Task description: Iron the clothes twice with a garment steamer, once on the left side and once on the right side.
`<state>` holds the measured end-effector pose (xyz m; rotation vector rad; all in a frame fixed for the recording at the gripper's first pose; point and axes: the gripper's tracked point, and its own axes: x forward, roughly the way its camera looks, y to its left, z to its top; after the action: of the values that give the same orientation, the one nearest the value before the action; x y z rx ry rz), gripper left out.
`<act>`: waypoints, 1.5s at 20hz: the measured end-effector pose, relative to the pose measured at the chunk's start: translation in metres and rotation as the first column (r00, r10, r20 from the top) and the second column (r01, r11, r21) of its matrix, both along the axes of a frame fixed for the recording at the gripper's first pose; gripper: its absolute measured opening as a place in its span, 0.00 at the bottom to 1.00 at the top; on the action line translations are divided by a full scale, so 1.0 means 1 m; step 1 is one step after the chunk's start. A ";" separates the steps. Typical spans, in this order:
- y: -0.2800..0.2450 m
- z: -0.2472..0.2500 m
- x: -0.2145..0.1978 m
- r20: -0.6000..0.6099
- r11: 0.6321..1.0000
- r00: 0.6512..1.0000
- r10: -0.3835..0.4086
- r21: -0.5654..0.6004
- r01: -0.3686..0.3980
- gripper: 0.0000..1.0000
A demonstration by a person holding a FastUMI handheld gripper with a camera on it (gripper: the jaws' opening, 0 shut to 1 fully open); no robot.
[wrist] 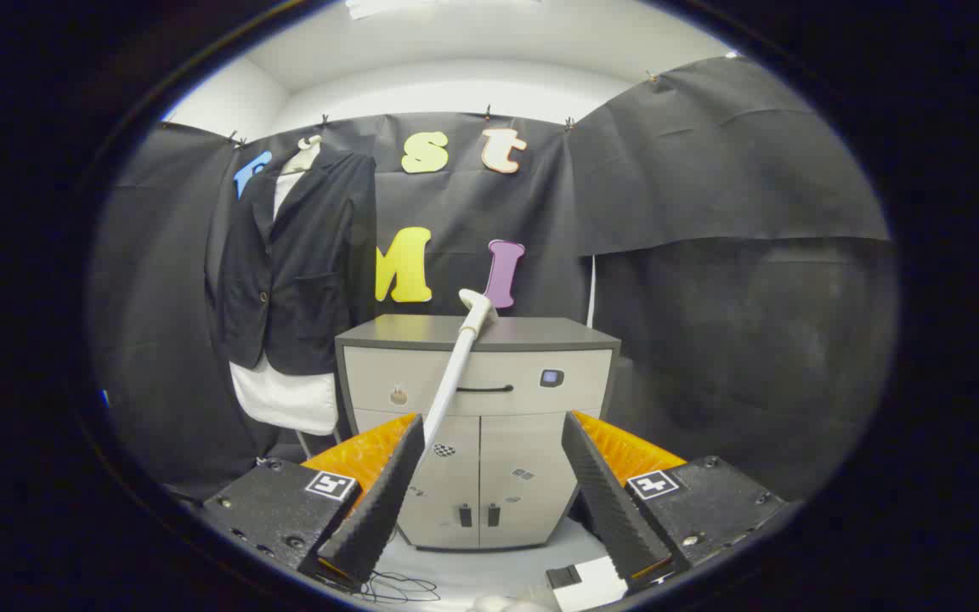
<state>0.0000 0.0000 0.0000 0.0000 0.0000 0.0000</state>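
Here the gripper [489,489] faces a grey cabinet [477,442] that stands against the booth's black cloth wall. Its fingers [387,497] are spread wide, holding nothing, with the cabinet's two lower doors showing in the gap between them.

The garment steamer [458,365] is a long white wand. It leans against the front of the cabinet, its head resting at the front edge of the cabinet's top, about mid-width, and its shaft slanting down across the drawer front toward the left finger. The lower end of the wand passes behind that finger's tip, so whether the two touch cannot be told; the right finger is well apart from it.

The clothes hang beside the cabinet's left side, beyond the left finger: a dark jacket [298,255] over a white shirt [285,399], both on a hanger [307,153] high on the wall. The shirt's hem shows below the jacket, near the cabinet's top left corner.

The drawer carries a dark handle [484,389], a round keyhole plate [398,395] to its left, and a small dark panel [551,377] to its right. On the floor just below the fingers lie a thin black cable [400,586] and a small white and black block [587,582].
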 end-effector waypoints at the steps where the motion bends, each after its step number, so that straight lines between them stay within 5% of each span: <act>1: 0.003 -0.001 0.000 0.001 1.000 1.000 0.002 -0.002 -0.002 1.00; 12: 0.017 0.010 0.001 0.009 1.000 1.000 -0.004 -0.014 0.004 1.00; 19: 0.012 0.065 0.023 0.040 1.000 0.999 -0.030 -0.008 0.030 1.00; 30: 0.024 0.173 0.163 0.020 0.999 1.000 0.008 0.034 -0.009 1.00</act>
<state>0.1625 0.0241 0.1726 0.0344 -0.0199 0.0085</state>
